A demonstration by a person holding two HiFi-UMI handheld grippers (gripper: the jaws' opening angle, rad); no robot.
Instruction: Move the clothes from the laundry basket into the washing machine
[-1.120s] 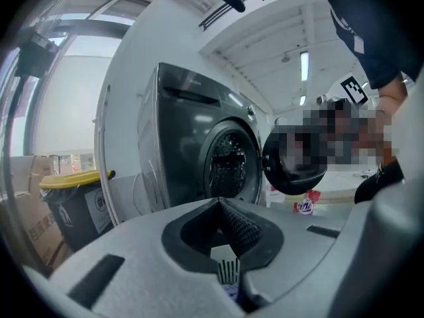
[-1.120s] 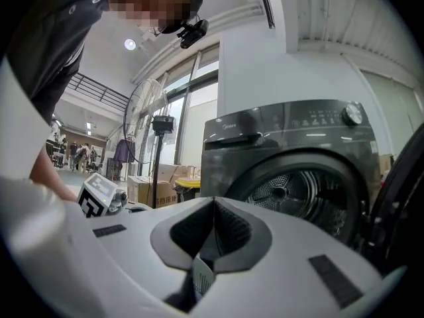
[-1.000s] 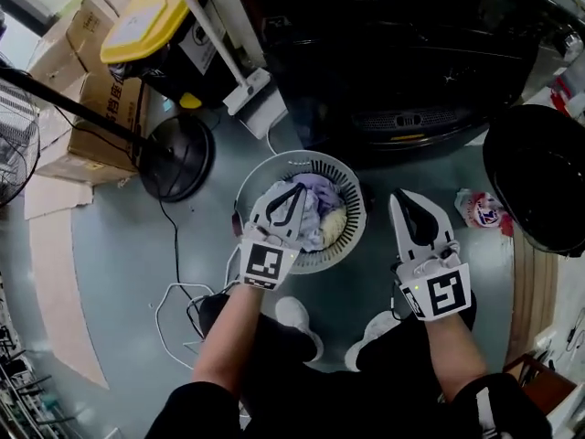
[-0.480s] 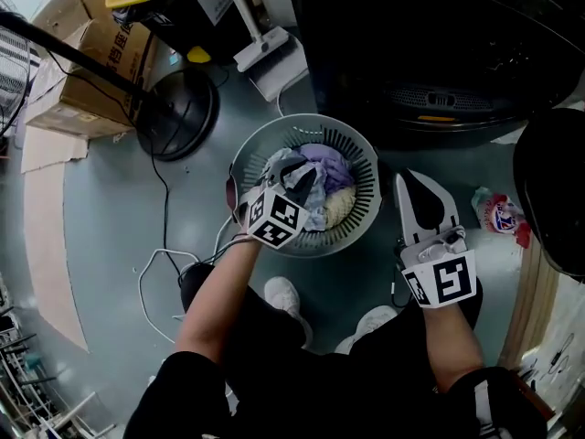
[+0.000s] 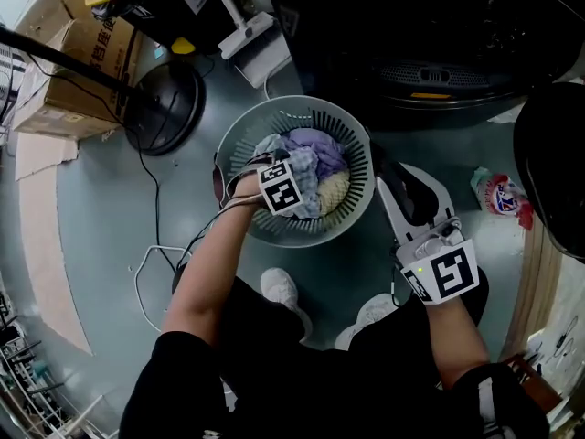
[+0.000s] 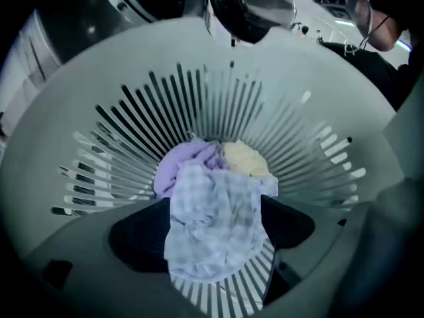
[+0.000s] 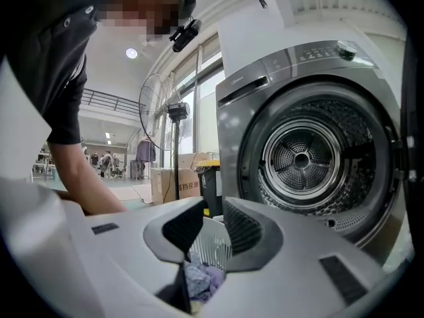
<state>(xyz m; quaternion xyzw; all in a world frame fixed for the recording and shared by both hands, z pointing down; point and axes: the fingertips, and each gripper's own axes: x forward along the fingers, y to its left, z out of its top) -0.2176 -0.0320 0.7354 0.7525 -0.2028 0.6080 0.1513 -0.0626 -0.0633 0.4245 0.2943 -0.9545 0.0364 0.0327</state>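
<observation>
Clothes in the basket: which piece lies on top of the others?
The pale checked cloth. It drapes over the purple garment and the cream one, which only peek out beyond its far edge.

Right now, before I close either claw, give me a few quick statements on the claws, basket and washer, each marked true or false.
1. The left claw is down in the laundry basket, the checked cloth between its jaws. True; its jaws have just been opening and stand apart.
2. The right claw holds the purple garment. False: its jaws have just been opening with nothing between them, outside the basket; the garment lies inside.
3. The washing machine is shut. False: its drum is open to view and looks empty.
4. A cream item lies against the purple garment. True.
</observation>
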